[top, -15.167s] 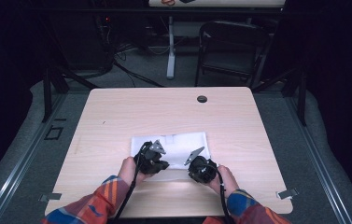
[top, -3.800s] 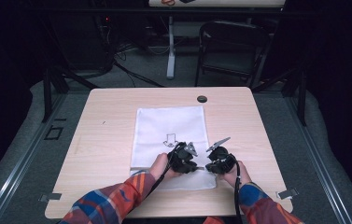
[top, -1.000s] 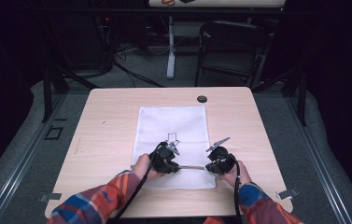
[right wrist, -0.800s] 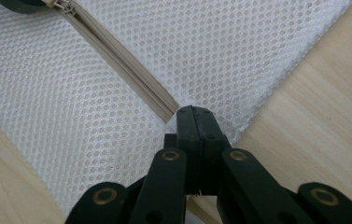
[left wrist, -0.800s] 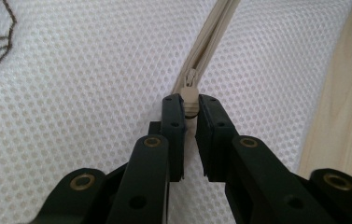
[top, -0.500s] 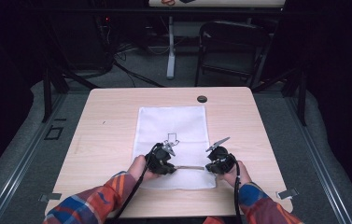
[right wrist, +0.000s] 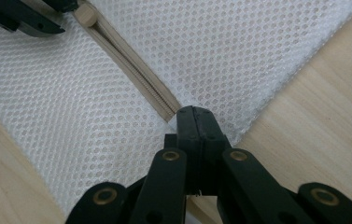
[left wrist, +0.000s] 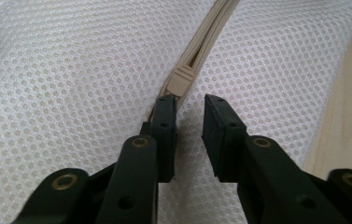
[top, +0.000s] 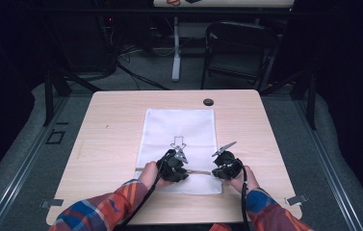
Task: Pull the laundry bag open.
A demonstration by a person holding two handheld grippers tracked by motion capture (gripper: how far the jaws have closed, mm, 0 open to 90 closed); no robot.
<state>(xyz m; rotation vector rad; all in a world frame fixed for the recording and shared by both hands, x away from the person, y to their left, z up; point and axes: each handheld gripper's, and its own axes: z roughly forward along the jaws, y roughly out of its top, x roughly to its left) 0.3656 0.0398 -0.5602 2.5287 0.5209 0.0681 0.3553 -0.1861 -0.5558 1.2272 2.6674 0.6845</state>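
Observation:
A white mesh bag (top: 179, 125) with a printed arrow lies flat on the wooden table (top: 107, 139), its beige zipper (top: 199, 172) running across near the front edge. My left gripper (top: 181, 168) rests on the zipper line. In the left gripper view it (left wrist: 190, 100) is open by a narrow gap, with the beige slider (left wrist: 182, 80) just beyond its left jaw tip. My right gripper (top: 220, 171) sits at the bag's right side. It (right wrist: 193, 112) is shut, pinching the zipper's end (right wrist: 166, 109). The slider (right wrist: 86, 15) and the left gripper's fingers (right wrist: 33, 21) show farther off, and a dark slit runs along the zipper there.
A small black round cap (top: 208, 102) sits near the table's far edge. A dark folding chair (top: 244, 53) and a desk leg (top: 175, 53) stand beyond the table. Bare wood (right wrist: 313, 116) lies right of the bag.
The bag, bunched near the front earlier, now lies spread out. The left gripper slid left along the zipper away from the right gripper. The right gripper held still.

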